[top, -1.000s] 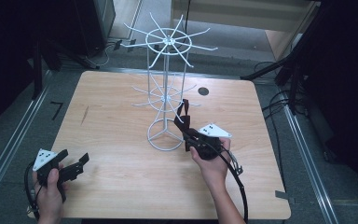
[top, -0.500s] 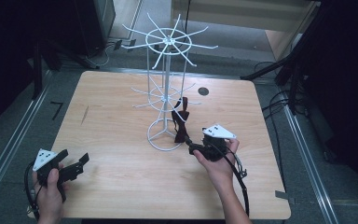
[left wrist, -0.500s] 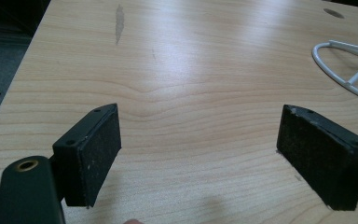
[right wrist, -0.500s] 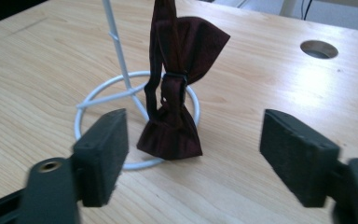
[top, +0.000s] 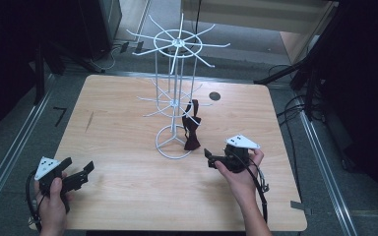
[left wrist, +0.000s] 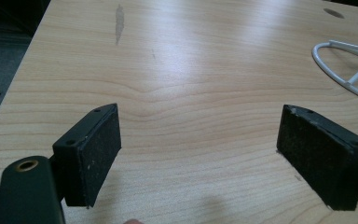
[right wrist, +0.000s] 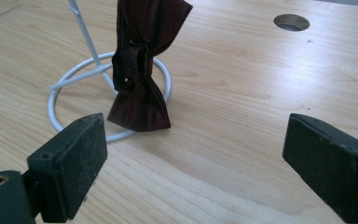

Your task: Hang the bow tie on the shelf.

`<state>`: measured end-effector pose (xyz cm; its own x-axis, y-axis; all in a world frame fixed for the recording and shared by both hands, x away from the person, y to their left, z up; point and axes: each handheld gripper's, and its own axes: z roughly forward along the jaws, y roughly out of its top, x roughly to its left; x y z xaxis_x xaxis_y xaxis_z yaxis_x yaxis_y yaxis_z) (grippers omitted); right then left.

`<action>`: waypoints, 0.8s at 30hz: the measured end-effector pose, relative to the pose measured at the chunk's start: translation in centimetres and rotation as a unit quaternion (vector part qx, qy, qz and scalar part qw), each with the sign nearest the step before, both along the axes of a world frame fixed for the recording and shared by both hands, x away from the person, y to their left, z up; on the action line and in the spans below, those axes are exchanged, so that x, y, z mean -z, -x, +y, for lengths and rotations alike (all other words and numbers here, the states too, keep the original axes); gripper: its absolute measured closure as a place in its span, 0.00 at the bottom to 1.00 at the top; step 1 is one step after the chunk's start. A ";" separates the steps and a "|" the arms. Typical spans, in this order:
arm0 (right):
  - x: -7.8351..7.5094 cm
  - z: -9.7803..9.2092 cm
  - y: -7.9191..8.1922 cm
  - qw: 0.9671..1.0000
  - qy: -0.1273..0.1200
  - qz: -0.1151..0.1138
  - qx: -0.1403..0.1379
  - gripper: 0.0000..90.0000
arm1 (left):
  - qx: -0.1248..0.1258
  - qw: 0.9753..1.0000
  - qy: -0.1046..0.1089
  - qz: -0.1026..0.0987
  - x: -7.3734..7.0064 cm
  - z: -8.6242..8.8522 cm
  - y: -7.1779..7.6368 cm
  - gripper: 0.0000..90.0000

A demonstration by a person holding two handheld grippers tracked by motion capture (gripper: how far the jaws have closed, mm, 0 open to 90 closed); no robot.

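I think the dark red bow tie [top: 192,126] now hangs on the white rack [top: 175,93], both my right gripper [right wrist: 196,163] and left gripper [left wrist: 198,154] are spread wide with nothing in them, so next I just pull my hands away.

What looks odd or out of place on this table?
Nothing is spilled or broken. One dark red bow tie hangs alone on the white wire rack, turned vertical, its lower end near the base ring. The wooden table bears a grey smudge.

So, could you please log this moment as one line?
bow tie: hanging on wire rack | right gripper: open, empty | left gripper: open, empty
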<state>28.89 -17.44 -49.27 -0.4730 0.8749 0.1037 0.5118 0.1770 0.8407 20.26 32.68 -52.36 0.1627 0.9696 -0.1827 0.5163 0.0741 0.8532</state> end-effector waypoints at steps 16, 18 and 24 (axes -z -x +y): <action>1.3 -3.7 1.2 0.999 -0.002 0.007 0.037 0.06 | 0.000 1.000 -0.001 0.000 0.0 0.0 0.0 0.16; 1.4 -4.1 1.3 0.999 -0.003 0.008 0.041 0.06 | 0.000 1.000 0.000 -0.001 0.0 0.0 0.0 0.16; 2.0 -5.5 1.9 0.999 0.001 0.009 0.052 0.06 | -0.001 1.000 -0.002 0.000 0.0 0.0 0.0 0.16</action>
<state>26.97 -22.90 -51.23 -0.3774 0.9196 0.1087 0.5425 0.1245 0.8308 20.24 32.64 -52.35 0.1617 0.9704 -0.1795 0.5161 0.0719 0.8535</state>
